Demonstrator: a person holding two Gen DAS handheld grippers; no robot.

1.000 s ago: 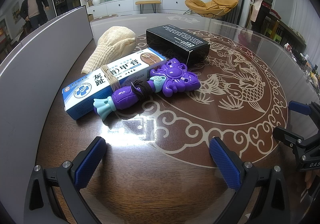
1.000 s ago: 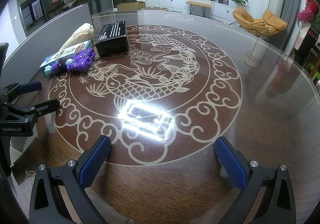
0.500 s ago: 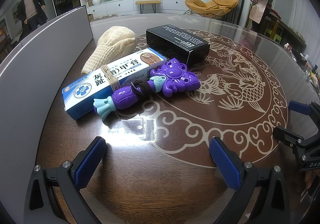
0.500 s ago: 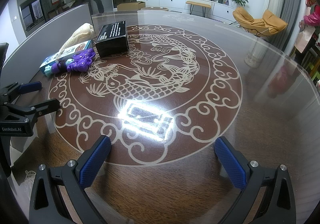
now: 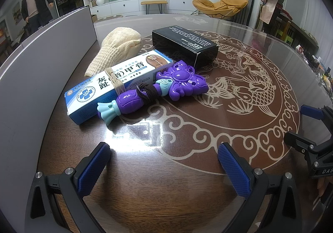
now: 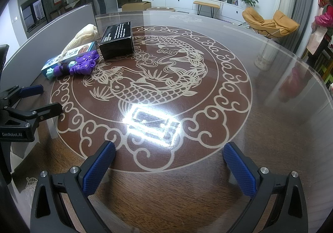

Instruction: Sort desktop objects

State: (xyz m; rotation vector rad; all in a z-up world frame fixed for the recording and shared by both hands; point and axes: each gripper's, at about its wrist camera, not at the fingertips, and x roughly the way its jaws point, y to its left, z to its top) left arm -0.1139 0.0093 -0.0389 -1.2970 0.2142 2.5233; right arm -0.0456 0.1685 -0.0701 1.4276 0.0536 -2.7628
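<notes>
Comparing with a second ago, nothing on the table [image 5: 187, 181] has moved: purple toy [image 5: 158, 91], cream box [image 5: 116, 85] and black box [image 5: 185, 46] lie untouched, left gripper [image 5: 162, 162] and right gripper [image 6: 168, 164] both hang spread and empty, so sorting has not begun.

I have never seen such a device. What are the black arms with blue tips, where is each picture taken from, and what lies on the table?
There is no robot: a person holds a two-finger gripper in each hand, with a camera on each looking along its fingers. One picture is from the left gripper, the other from the right gripper. Both are open and hold nothing. On the glass-topped table lie a purple toy, leaning against a blue and white cream box, then a cream knitted cloth and a black box. A grey panel stands beside them.
</notes>
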